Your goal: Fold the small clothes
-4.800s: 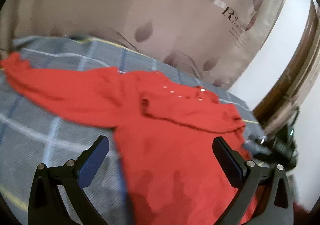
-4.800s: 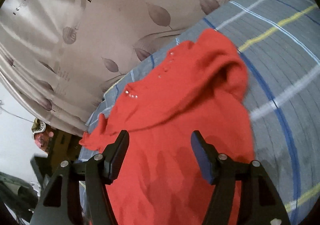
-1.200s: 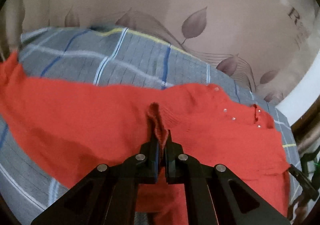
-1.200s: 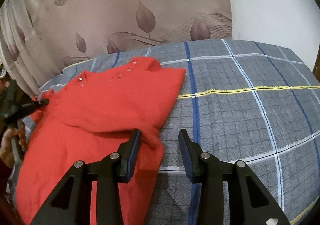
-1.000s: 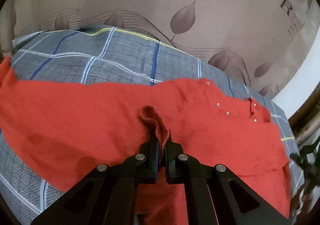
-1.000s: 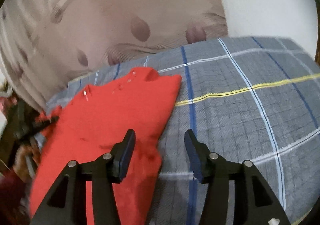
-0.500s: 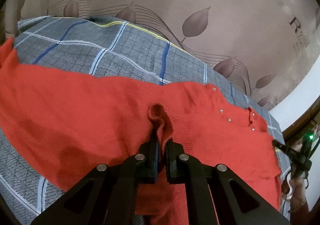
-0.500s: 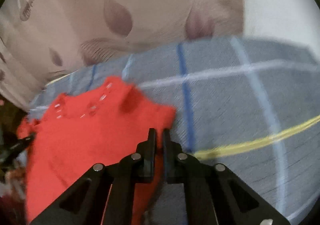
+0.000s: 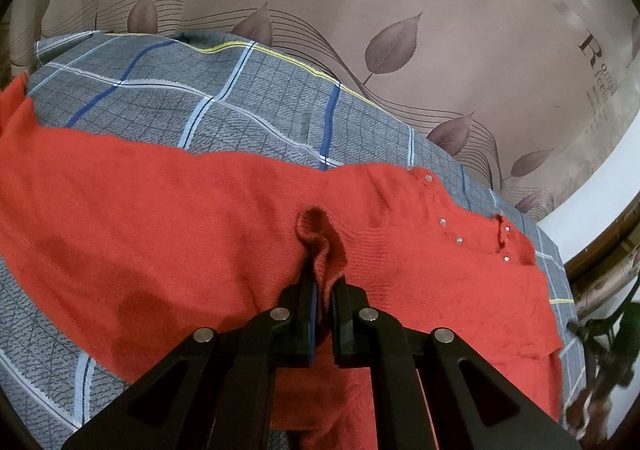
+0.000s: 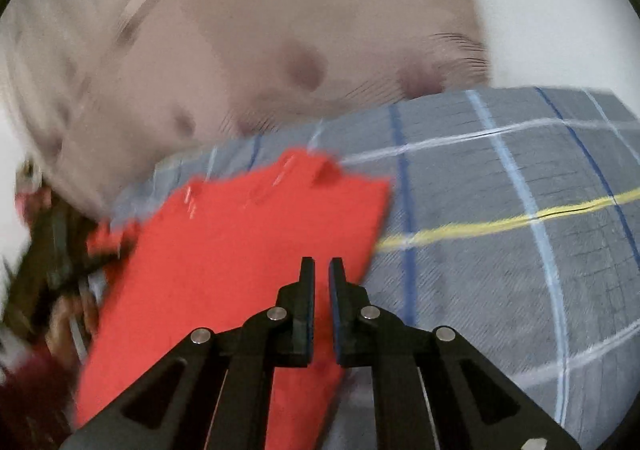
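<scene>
Our red sweater (image 9: 200, 217) lies flat on the checked bed (image 9: 224, 105). Our left gripper (image 9: 323, 282) has its jaws clamped on a pinch of sweater, to lift it for folding. Our right gripper (image 10: 322, 270) is opening its jaws at the sweater's edge; we cannot tell if cloth is between them.

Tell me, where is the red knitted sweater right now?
The red knitted sweater lies spread on the grey checked bedspread, with a fold pinched in the left gripper.

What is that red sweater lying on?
The red sweater lies on a grey plaid blanket with blue, white and yellow lines, which shows all around it. What is beneath the blanket is covered and cannot be seen.
</scene>
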The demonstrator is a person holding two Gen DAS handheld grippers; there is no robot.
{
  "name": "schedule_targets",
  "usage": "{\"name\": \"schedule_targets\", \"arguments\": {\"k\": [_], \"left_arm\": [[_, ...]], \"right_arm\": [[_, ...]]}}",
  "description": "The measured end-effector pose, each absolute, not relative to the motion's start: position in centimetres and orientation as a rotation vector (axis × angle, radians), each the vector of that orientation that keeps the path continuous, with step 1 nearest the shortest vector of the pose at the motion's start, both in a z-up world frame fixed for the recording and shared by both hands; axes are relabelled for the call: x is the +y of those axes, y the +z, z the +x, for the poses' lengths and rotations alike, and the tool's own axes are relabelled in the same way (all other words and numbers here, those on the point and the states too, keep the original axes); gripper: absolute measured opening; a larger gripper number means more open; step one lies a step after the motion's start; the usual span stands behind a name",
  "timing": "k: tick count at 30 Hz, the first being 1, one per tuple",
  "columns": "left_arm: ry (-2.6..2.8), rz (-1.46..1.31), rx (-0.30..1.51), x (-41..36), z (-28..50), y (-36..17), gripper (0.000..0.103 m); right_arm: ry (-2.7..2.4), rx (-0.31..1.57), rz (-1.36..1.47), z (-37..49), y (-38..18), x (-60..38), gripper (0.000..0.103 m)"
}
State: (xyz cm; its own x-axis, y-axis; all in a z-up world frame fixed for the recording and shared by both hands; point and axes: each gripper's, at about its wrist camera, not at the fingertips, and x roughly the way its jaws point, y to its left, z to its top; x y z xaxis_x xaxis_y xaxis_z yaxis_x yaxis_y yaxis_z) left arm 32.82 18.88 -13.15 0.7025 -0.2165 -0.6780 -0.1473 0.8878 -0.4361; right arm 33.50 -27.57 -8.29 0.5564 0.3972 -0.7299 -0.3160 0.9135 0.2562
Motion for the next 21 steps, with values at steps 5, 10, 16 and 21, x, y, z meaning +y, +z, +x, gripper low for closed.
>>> {"name": "schedule_targets", "arguments": {"k": [5,10,16,21], "left_arm": [[-0.041,-0.493,0.798,19.0,32.8,-13.2,0.007],[-0.045,-0.501,0.797,19.2,32.8,-13.2,0.007],[-0.113,-0.551,0.740,20.1,31.2,-12.1,0.007],[-0.128,-0.621,0.694,24.7,26.9,-8.9,0.036]], "right_arm": [[0.355,0.929,-0.173,31.6,-10.2,-24.8,0.003],[0.326,0.868,-0.035,31.6,-8.1,-26.1,0.010],[0.401,0.887,-0.089,32.7,-9.5,-21.8,0.026],[0.394,0.890,-0.156,32.2,-10.8,-20.7,0.043]]}}
